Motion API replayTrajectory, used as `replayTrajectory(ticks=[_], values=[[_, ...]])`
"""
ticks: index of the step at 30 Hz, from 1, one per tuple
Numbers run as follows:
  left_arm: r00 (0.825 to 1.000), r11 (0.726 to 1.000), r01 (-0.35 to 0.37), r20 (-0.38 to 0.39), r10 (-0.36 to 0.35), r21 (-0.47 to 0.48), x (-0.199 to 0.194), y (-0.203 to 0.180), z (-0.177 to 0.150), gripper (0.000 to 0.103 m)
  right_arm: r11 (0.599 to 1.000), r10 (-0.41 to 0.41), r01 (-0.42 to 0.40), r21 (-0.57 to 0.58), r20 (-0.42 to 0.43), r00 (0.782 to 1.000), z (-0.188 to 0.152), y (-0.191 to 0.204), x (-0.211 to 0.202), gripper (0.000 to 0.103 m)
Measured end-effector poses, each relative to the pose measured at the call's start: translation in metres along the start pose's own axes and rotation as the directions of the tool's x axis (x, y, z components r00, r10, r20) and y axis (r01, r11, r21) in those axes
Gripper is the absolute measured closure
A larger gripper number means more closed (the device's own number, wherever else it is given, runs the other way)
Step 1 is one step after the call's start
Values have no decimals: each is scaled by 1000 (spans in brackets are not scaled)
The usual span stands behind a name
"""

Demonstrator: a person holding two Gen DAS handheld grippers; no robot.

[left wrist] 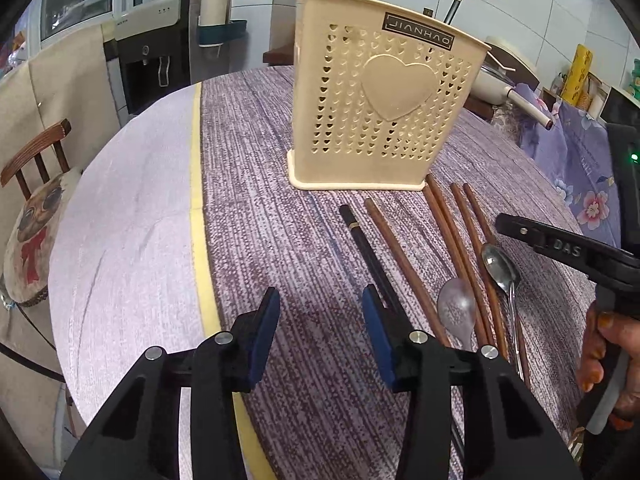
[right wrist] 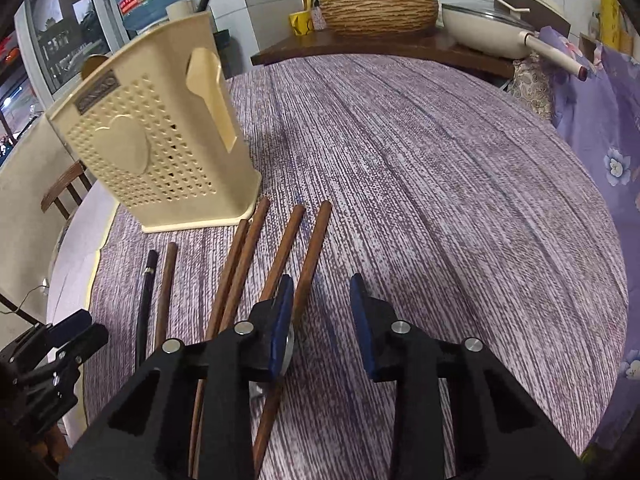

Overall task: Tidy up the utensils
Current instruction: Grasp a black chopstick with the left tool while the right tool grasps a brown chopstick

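Note:
A cream perforated utensil holder (left wrist: pixel 380 108) with a heart on its front stands upright on the purple mat; it also shows in the right wrist view (right wrist: pixel 160 148). In front of it lie several brown chopsticks (left wrist: pixel 404 264), one black chopstick (left wrist: pixel 368 252) and two metal spoons (left wrist: pixel 500 268). My left gripper (left wrist: pixel 320 332) is open and empty above the mat, just left of the black chopstick. My right gripper (right wrist: pixel 320 316) is open and empty, low over the right-most brown chopsticks (right wrist: pixel 312 248). The spoons are mostly hidden under it.
The round table (left wrist: pixel 120 240) has a yellow strip (left wrist: pixel 198 200) at the mat's left edge. A wooden chair with a dog cushion (left wrist: pixel 32 232) stands left. A white pan (right wrist: pixel 484 28), a woven bowl (right wrist: pixel 380 12) and a floral cloth (right wrist: pixel 600 128) are at the back right.

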State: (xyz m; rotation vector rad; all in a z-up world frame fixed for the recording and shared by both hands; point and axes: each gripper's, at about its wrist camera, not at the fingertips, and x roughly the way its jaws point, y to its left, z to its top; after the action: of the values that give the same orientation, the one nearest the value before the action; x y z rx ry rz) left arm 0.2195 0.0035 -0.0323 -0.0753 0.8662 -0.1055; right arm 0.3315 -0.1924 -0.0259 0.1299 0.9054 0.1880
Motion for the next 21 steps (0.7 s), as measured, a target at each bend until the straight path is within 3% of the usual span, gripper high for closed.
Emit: replayTrajectory(ticks=[3,10,21], values=[[1000,1000,4,-8,-3,6,5,-3,5,62,1000,0,-1,-4,-13,1000,5,5,6,75],[1000,1000,3,-23,-2,18,13,-12,14,67,995,-80,79,-55,-31,996,6,14,17,82],[998,1000,-5,-65,7,26,30,-30,21,74,994,-90,88,-58,-27,996,8,10,17,84]])
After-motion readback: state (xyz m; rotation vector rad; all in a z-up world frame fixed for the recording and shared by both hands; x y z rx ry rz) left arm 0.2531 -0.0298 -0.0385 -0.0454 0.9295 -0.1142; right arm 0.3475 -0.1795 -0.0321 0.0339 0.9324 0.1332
